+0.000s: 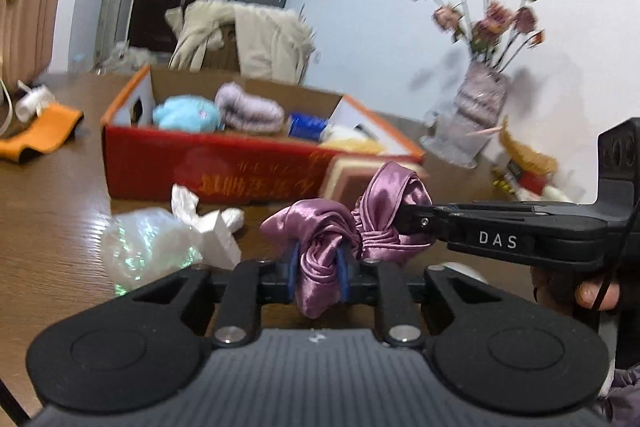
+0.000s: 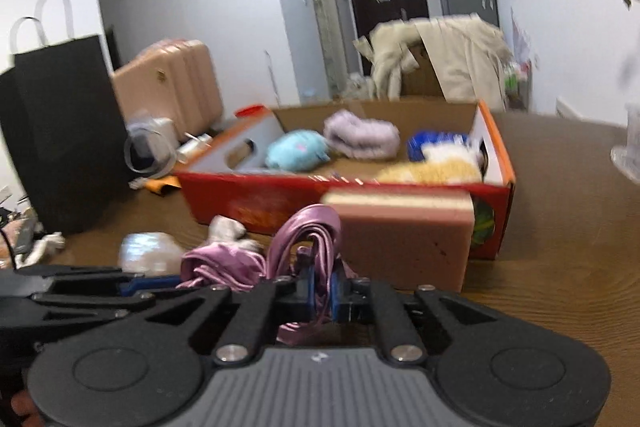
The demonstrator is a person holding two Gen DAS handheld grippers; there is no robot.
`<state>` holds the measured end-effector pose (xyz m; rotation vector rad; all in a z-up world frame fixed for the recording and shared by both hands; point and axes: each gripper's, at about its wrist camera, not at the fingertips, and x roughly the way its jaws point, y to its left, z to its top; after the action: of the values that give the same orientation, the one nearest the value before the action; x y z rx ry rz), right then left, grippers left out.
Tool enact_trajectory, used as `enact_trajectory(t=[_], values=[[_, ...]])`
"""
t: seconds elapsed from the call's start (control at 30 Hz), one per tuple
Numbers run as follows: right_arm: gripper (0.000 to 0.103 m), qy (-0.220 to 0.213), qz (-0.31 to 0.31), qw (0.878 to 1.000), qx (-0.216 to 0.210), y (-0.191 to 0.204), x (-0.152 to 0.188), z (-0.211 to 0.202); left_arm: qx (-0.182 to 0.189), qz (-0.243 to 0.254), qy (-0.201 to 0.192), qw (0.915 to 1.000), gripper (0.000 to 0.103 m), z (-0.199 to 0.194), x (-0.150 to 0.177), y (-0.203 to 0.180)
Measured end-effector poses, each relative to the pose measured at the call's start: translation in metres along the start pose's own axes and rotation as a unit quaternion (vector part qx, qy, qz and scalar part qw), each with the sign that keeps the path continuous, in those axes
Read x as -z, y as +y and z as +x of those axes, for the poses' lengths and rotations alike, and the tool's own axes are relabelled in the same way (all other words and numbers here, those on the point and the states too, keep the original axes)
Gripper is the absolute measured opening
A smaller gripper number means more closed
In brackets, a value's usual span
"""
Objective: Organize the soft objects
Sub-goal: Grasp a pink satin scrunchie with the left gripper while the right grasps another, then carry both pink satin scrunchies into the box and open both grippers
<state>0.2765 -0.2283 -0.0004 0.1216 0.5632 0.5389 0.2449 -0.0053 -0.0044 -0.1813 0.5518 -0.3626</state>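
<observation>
A purple satin cloth point(image 1: 340, 223) hangs between both grippers above the brown table. My left gripper point(image 1: 318, 269) is shut on one end of it. My right gripper point(image 2: 320, 291) is shut on the other end point(image 2: 304, 239); it shows in the left wrist view point(image 1: 412, 223) coming in from the right. Behind stands an open red cardboard box point(image 1: 160, 163) holding a light blue plush point(image 1: 186, 113), a lilac knit piece point(image 1: 248, 107), a blue item point(image 1: 306, 125) and a yellow fluffy item point(image 2: 436, 169). A pink sponge block point(image 2: 404, 243) stands against the box front.
A crumpled clear plastic bag with white tissue point(image 1: 160, 243) lies on the table left of the cloth. An orange cloth point(image 1: 40, 135) lies far left. A glass vase of dried flowers point(image 1: 476, 107) stands right. A black paper bag point(image 2: 64, 131) and a pink suitcase point(image 2: 172, 87) are at the left.
</observation>
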Motion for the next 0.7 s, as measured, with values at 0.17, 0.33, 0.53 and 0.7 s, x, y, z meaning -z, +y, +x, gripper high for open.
enact_trajectory(t=[0.17,0.33,0.53,0.7], values=[[0.007,-0.024,0.004,1.0,-0.015,0.014,0.001,-0.035,0.006,0.012,-0.025,0.9996,0.019,-0.038,-0.001,-0.014],[0.007,-0.033,-0.002,0.999,-0.017,0.018,-0.008,-0.044,0.004,0.023,-0.029,0.9993,0.019,-0.043,-0.015,-0.019],[0.007,-0.037,0.001,0.999,-0.029,-0.01,-0.074,-0.018,0.014,0.069,-0.013,0.9974,0.019,-0.002,-0.098,-0.009],[0.006,0.021,0.023,0.999,-0.013,-0.054,-0.133,0.073,-0.006,0.053,0.047,0.9975,0.019,0.1,-0.168,0.022]])
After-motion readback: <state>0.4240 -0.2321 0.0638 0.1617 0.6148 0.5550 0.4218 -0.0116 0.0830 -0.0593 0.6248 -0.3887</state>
